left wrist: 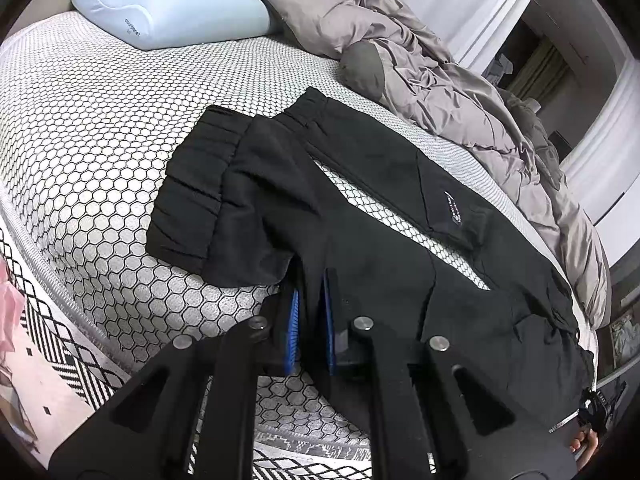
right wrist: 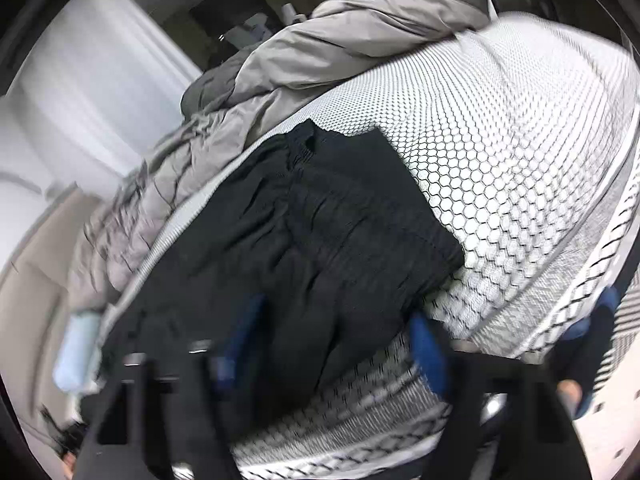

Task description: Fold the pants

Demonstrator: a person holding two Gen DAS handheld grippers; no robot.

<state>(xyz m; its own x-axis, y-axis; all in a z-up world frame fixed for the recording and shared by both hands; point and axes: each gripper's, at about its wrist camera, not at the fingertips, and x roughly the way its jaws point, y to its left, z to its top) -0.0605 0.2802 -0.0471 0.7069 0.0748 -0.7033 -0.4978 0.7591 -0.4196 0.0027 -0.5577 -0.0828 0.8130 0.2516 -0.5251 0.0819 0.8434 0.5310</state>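
Note:
Black pants (left wrist: 360, 208) lie on the honeycomb-patterned mattress (left wrist: 100, 120), with the gathered waistband at the far left and the legs running to the lower right. A strip of mattress shows between the two legs. My left gripper (left wrist: 311, 326) is shut on a fold of the black cloth near the bed's edge, which is squeezed between its blue pads (left wrist: 294, 332). In the blurred right wrist view the pants (right wrist: 320, 232) hang over the mattress edge. My right gripper (right wrist: 334, 344) stands open, its blue pads wide apart on either side of the cloth.
A pale blue pillow (left wrist: 172, 4) lies at the head of the bed. A rumpled grey duvet (left wrist: 420, 64) is heaped along the far side, close to the pants. A black-and-white patterned rug (left wrist: 60, 340) covers the floor beside the bed. A person's hand (left wrist: 584, 444) shows at the lower right.

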